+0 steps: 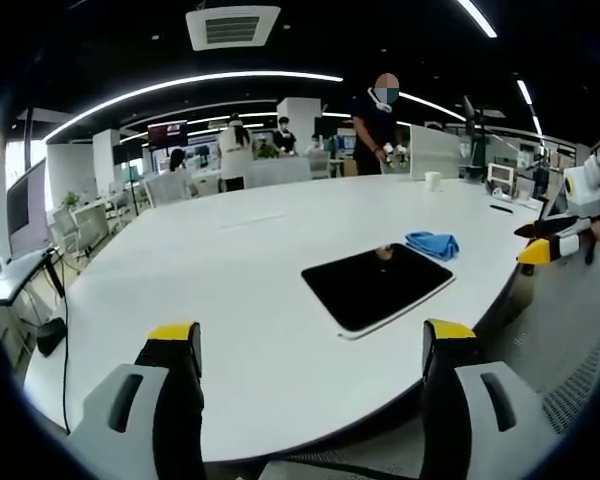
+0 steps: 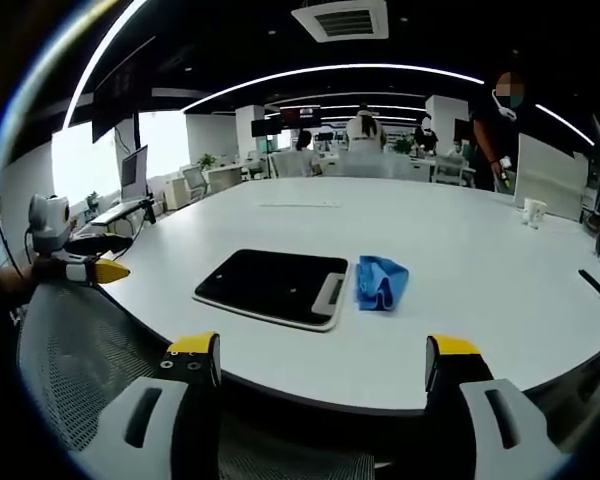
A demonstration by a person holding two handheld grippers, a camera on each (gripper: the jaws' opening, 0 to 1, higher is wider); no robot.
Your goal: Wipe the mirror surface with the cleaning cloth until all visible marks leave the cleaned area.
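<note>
The mirror [image 1: 378, 285] lay flat on the white desk [image 1: 230, 290], well ahead of the left tongs [image 1: 312, 345] and a little toward their right jaw. The blue cleaning cloth [image 1: 432, 244] sat crumpled just beyond the mirror's far right corner, close to it or touching it. In the right gripper view the mirror [image 2: 273, 286] lay ahead of the right tongs [image 2: 322, 352] and toward their left jaw, with the cloth [image 2: 381, 283] right against its right end.

Both pairs of tongs stood wide open and held nothing, their yellow-tipped jaws apart over the near edge of the desk [image 2: 460, 260] and clear of both things. The right tongs [image 1: 536, 250] came into the left gripper view at its right edge, level with the desk edge, with part of a hand behind them; whether their jaws were parted could not be read there. The left tongs [image 2: 108, 268] showed likewise at the left edge of the right gripper view, beside the desk.

The mirror was a dark, glossy rectangle with rounded corners and a pale rim; its surface reflected the dim ceiling. Marks on it were too small to tell. The cloth was bright blue and bunched in soft folds.
</note>
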